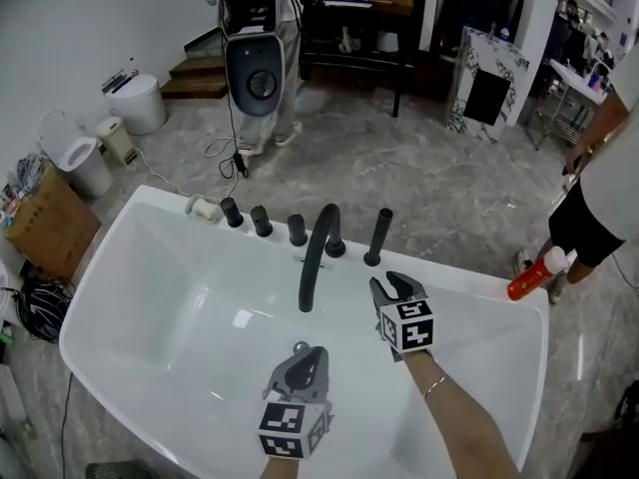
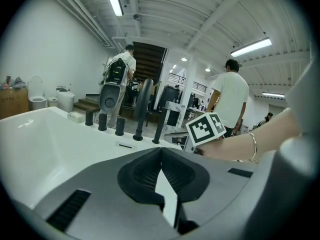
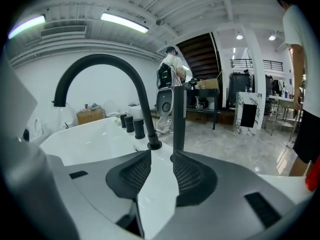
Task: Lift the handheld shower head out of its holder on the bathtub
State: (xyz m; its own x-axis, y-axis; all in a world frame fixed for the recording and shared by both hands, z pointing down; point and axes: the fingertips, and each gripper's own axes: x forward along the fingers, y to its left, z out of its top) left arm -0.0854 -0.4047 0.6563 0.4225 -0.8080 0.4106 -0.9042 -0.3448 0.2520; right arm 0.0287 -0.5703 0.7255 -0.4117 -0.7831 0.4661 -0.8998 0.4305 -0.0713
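Left gripper (image 2: pixel 161 151): I see its jaws pressed together, empty.
Right gripper (image 3: pixel 161 154): spread, shower head (image 3: pixel 178 115) just ahead, untouched.

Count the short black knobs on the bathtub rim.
3, in a row on the far rim left of the curved spout: left knob, middle knob, right knob. None hidden.

At twelve o'clock stands a person (image 1: pixel 288 68) wearing a backpack; at nine o'clock a toilet (image 1: pixel 85 163) beside a cardboard box (image 1: pixel 50 230); at three o'clock a red bottle (image 1: pixel 526 280).
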